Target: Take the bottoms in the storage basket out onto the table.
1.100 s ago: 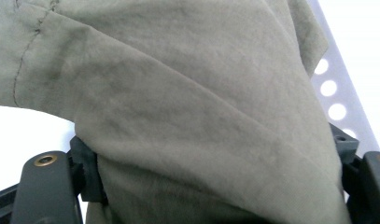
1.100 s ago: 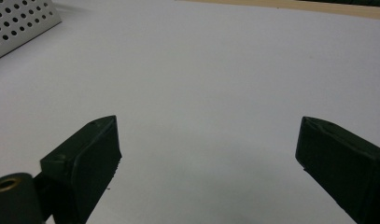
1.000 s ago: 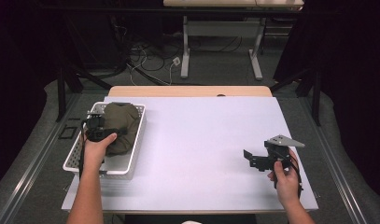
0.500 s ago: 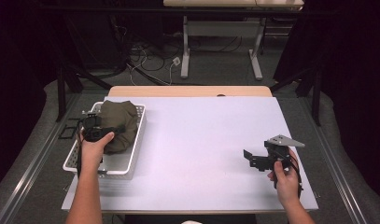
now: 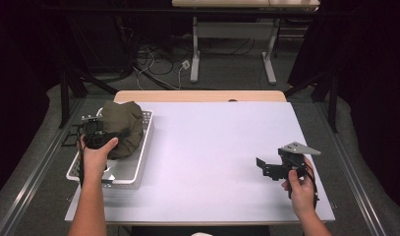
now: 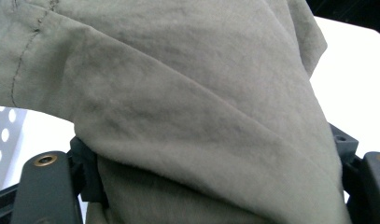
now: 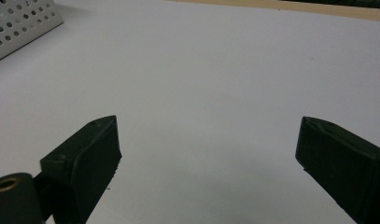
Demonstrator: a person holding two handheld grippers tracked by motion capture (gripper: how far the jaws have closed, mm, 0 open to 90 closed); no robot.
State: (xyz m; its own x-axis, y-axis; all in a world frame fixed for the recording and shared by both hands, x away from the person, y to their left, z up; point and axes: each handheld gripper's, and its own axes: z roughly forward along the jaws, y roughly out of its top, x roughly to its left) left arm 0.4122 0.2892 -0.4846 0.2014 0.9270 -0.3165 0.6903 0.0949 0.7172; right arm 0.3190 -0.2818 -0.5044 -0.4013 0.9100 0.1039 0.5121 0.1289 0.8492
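Note:
An olive green cloth (image 5: 125,124) is bunched up in a white perforated basket (image 5: 137,162) at the table's left side. My left gripper (image 5: 118,134) reaches into it from the left and is shut on a fold of the cloth. In the left gripper view the cloth (image 6: 201,107) drapes over both jaws and hides their tips. Low over the bare white table at the right, my right gripper (image 5: 261,167) points left. Its jaws stand wide open with nothing between them (image 7: 206,144).
The white table top (image 5: 212,147) lies bare between basket and right gripper, and a wooden strip (image 5: 197,96) runs along its far edge. A corner of the basket (image 7: 19,23) shows in the right gripper view. Beyond the table are desk legs and cables on the floor.
The left gripper and the gripped cloth have shifted slightly toward the far side, and the cloth looks more gathered and raised. The right gripper has stayed put.

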